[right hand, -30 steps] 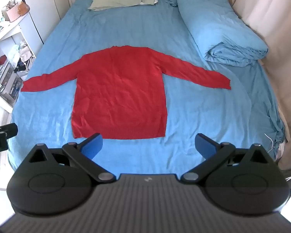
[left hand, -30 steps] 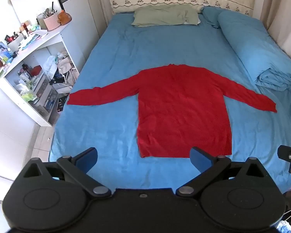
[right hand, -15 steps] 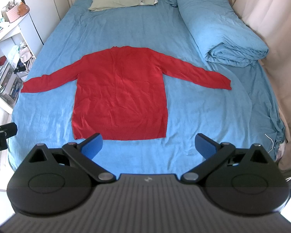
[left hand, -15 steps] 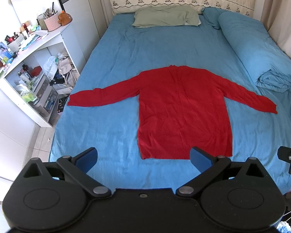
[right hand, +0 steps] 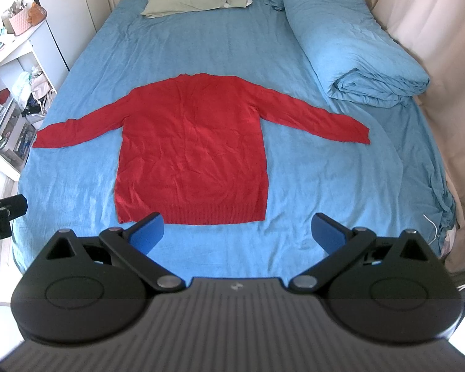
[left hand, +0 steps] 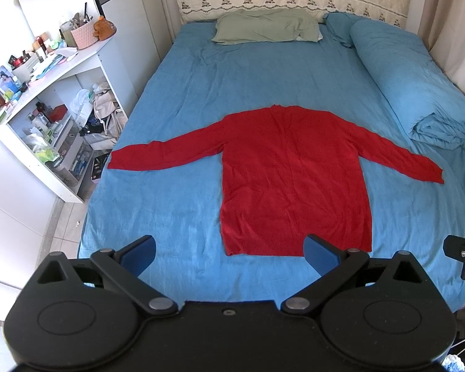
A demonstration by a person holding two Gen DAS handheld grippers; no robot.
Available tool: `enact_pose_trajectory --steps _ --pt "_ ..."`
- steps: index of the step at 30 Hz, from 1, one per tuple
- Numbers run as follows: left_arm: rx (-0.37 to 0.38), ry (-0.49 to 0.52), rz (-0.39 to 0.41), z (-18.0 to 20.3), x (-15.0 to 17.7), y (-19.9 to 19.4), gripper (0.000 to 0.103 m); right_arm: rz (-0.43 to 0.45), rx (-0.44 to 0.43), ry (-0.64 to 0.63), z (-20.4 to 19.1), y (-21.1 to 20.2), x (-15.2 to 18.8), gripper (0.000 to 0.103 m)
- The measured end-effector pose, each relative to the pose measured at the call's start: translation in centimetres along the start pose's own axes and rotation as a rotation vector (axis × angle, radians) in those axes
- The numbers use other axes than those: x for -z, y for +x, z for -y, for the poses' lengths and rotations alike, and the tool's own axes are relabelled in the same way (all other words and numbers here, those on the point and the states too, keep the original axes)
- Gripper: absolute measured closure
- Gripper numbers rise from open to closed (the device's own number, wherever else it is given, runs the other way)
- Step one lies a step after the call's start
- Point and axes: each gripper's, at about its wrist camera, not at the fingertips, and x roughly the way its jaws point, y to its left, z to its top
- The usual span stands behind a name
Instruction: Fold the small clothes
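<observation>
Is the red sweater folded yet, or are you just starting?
Just starting. The red sweater is already spread flat on the blue bed with both sleeves out. Nothing is in hand: the left gripper and right gripper are open and empty. Every fold is left.

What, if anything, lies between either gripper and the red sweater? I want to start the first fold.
Nothing visible does. The red sweater lies flat on the blue sheet, sleeves spread. Only bare sheet separates its hem from the open left gripper and right gripper. The rolled duvet sits off to the side.
</observation>
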Motion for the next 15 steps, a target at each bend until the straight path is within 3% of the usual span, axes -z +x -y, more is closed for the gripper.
enact_pose_trajectory --steps 15 --pt "-0.003 -0.003 0.003 -0.24 -0.39 0.26 0.0 -0.001 0.0 0.0 -0.06 0.09 0.01 0.0"
